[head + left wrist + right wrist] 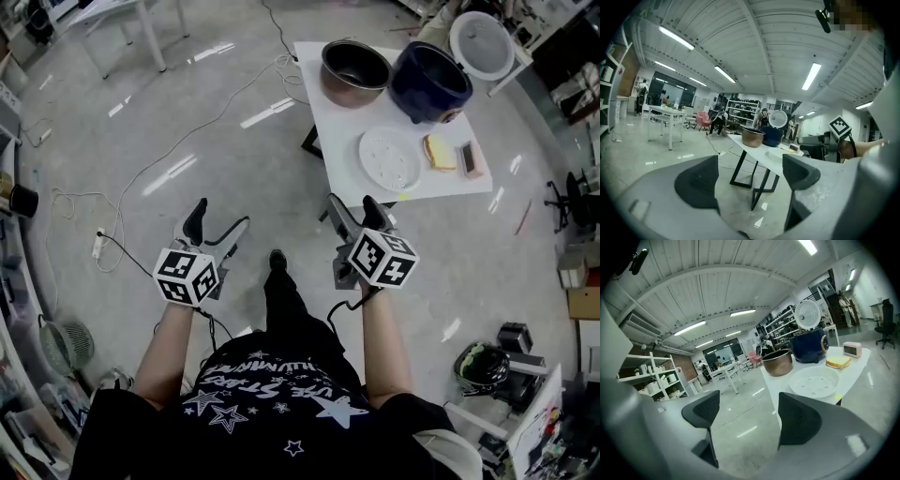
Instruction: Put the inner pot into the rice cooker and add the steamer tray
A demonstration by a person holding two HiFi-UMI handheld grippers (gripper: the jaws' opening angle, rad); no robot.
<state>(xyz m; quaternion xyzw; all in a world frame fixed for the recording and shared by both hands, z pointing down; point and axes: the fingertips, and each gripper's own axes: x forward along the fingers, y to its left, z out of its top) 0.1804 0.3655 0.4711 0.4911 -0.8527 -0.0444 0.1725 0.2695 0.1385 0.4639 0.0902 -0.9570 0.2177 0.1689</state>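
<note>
**Q:** Step in hand?
**A:** Approach only. Nothing lifted yet; judged to be the very start.

**Q:** Tongs?
**A:** Left gripper (pixel 219 217) released, spread wide, empty. Right gripper (pixel 352 204) likewise released and empty. Both held over floor, short of the near edge of the table (pixel 342 127), aimed toward it.

**Q:** Pot?
**A:** Pot (pixel 354 71) upright at the table's far-left corner, outside the cooker (pixel 429 82). Open-lidded cooker just right of it, along the table's far edge. Touching or merely close: cannot tell.

**Q:** Tray?
**A:** Tray (pixel 390 158) flat on the table's near middle, apart from both. Sponge (pixel 438 152) just beside it, toward the table's right edge.

**Q:** Next move?
**A:** Probably closing in on the table's left end and taking the pot by its rim. Then lifting clear and lowering into the cooker. Calls for a firm rim grip and a level carry; smooth metal, likely slippery. Tray to follow, seated on top.
</note>
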